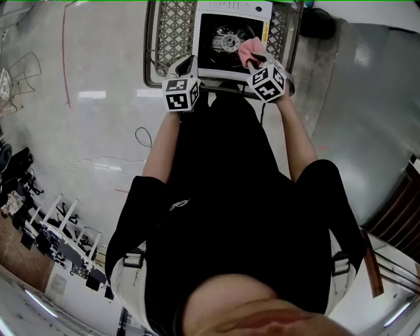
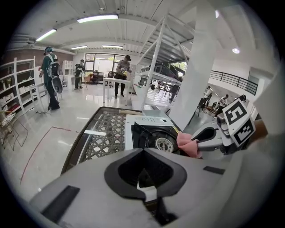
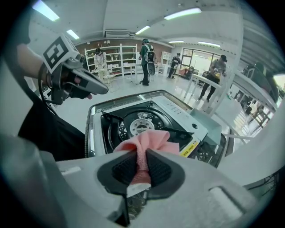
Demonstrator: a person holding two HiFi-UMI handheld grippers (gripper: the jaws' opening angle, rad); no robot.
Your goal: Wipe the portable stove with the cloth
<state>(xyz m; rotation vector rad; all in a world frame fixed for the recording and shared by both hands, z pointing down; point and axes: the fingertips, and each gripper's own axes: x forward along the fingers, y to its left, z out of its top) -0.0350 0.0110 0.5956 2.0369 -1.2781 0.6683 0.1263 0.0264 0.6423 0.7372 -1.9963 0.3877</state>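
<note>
The portable stove [image 1: 223, 14] sits on a table [image 1: 172, 26] with a metal lattice top, close to the table's right side, with open lattice to its left. The stove has a white body, a black recessed top and a round burner [image 3: 141, 127] in the middle. The right tool [image 3: 142, 153] pinches the pink cloth [image 3: 145, 141] between its dark pads. The bunched cloth hangs over the right part of the black top, just beside the burner. Whether it touches the surface I cannot tell. The left tool [image 2: 142, 153] is held at the stove's near left corner, its jaws together with nothing between them.

Around the table lies a pale, glossy floor [image 1: 98, 72] that mirrors the ceiling lights and carries a thin red line. The room is large and open. White shelves [image 3: 122, 55] stand along a far wall, a white column [image 2: 196, 80] rises just behind the table, and several people [image 2: 51, 75] stand well away.
</note>
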